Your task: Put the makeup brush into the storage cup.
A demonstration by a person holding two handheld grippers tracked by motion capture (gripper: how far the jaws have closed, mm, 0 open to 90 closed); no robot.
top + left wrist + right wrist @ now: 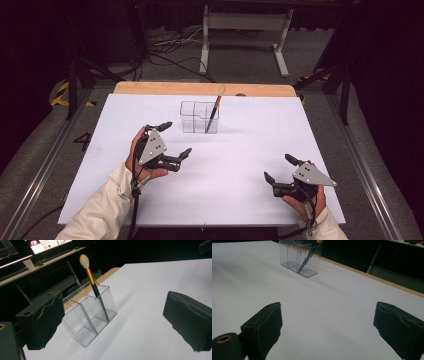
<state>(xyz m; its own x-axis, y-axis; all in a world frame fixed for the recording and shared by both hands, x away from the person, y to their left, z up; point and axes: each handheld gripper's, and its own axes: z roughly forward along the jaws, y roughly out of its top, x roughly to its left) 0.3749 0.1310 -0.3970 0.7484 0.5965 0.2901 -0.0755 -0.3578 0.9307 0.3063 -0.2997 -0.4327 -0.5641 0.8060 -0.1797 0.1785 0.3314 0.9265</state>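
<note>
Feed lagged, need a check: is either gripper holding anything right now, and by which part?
Nothing is held. The left gripper and right gripper are both open and empty; the brush stands in the clear holder.

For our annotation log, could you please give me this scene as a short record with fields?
surface: white table
container: clear two-compartment holder, upright
brush: leaning in the holder's right compartment, bristles up
left gripper: open, near the holder, holding nothing
right gripper: open, near the table's front right, holding nothing
</note>
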